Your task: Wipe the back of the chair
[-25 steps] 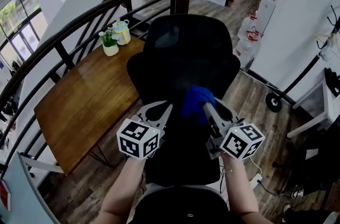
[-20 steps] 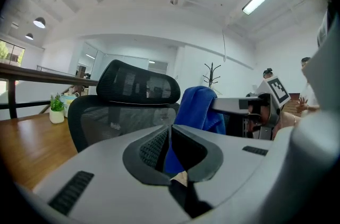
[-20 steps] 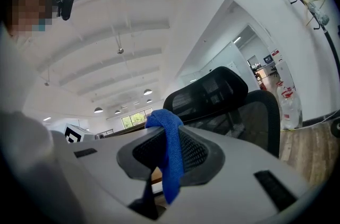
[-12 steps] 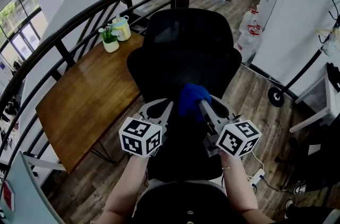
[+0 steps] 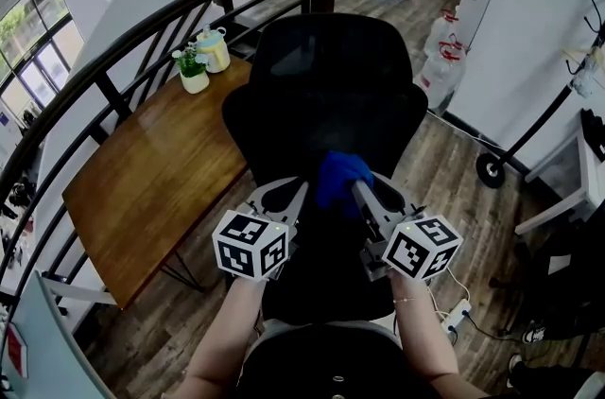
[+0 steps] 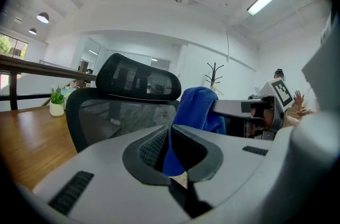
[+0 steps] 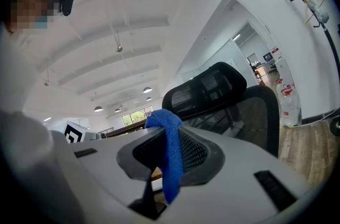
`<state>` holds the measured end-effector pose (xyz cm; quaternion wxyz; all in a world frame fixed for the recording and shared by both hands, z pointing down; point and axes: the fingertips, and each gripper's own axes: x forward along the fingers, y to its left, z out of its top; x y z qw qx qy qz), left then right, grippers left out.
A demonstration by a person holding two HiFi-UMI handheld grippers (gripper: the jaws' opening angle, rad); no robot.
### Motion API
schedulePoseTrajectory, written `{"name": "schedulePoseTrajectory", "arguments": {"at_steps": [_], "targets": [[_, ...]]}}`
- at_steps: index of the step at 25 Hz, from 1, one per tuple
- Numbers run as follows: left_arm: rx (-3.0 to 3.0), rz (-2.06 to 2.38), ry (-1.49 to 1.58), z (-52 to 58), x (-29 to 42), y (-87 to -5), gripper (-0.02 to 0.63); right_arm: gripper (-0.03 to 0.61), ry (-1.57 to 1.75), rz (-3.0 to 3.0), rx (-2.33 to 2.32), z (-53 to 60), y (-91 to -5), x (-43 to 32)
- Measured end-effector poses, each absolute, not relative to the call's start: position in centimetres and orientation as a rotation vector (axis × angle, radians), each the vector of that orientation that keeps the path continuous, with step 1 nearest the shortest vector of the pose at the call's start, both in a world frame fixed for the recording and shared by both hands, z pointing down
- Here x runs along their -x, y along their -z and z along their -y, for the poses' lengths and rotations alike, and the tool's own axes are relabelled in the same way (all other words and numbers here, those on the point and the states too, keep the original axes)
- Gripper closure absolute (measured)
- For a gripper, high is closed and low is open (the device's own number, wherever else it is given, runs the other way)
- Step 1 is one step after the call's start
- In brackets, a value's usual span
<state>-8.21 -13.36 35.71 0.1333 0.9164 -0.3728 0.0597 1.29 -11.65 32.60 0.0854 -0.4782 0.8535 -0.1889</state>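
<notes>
A black mesh chair (image 5: 326,104) stands with its back toward the person, its headrest (image 5: 331,52) above the wider backrest. The right gripper (image 5: 359,189) has its jaws closed on a blue cloth (image 5: 340,175), which bunches over the jaw tips and shows against the lower middle of the backrest; whether it presses on the mesh cannot be told. In the right gripper view the cloth (image 7: 169,156) drapes over the pinched jaws of the gripper (image 7: 170,130) and hangs down between them, with the chair (image 7: 228,106) just beyond. The left gripper (image 5: 301,189) is just beside the cloth, on its left, also low behind the backrest. In the left gripper view its jaws (image 6: 171,127) are drawn together at the tips and grip nothing; the cloth (image 6: 196,109) shows past them, hanging from the right gripper's jaw, with the chair (image 6: 117,111) behind. To the chair's left is a wooden tabletop (image 5: 161,180) carrying a small potted plant (image 5: 194,74) and a pale kettle (image 5: 216,53) at its far end, beside a dark curved railing (image 5: 142,28).
</notes>
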Motion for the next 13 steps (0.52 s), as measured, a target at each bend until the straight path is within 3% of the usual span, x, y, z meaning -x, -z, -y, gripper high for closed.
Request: {"name": "schedulePoseTrajectory", "arguments": {"at_steps": [13], "targets": [[-2.59,1.063,-0.173,12.8,8.0,-37.2,0.584,0.505,0.595,-2.577,1.41,11.5,-33.3,-0.7]]}}
